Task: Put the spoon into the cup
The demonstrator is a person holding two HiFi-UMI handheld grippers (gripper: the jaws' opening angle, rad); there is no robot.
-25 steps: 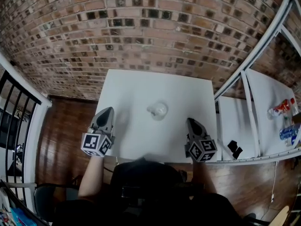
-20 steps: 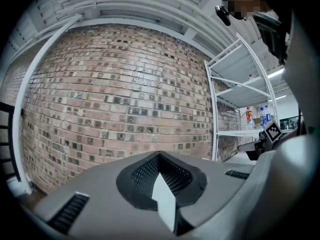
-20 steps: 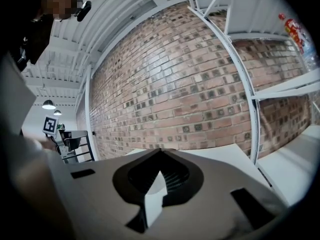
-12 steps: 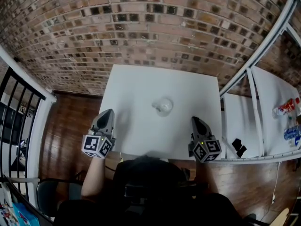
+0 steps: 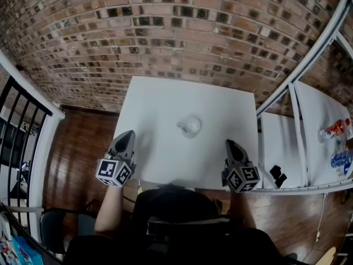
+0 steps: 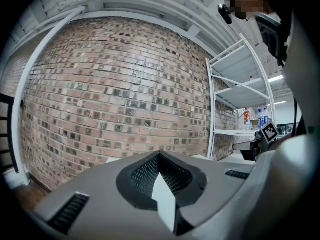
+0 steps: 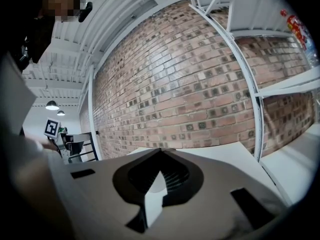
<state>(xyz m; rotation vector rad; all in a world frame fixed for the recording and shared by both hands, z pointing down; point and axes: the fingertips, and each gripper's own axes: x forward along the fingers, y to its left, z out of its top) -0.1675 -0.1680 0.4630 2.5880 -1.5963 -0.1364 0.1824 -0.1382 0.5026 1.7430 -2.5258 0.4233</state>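
A small clear cup stands near the middle of the white table. I cannot make out a spoon in any view. My left gripper hovers over the table's front left edge, shut and empty, pointing at the brick wall. My right gripper is at the front right edge, also shut with nothing in it. The cup lies ahead of and between the two, apart from both. In the left gripper view the left gripper's jaws meet; in the right gripper view the right gripper's jaws do too.
A brick wall stands behind the table. A white shelf frame rises at the right, with bottles and a black object on it. A black railing and a wooden floor lie to the left.
The head view has tilted slightly, so the table and cup sit a bit higher in the picture. The left gripper has sunk a little. Both grippers stay shut.
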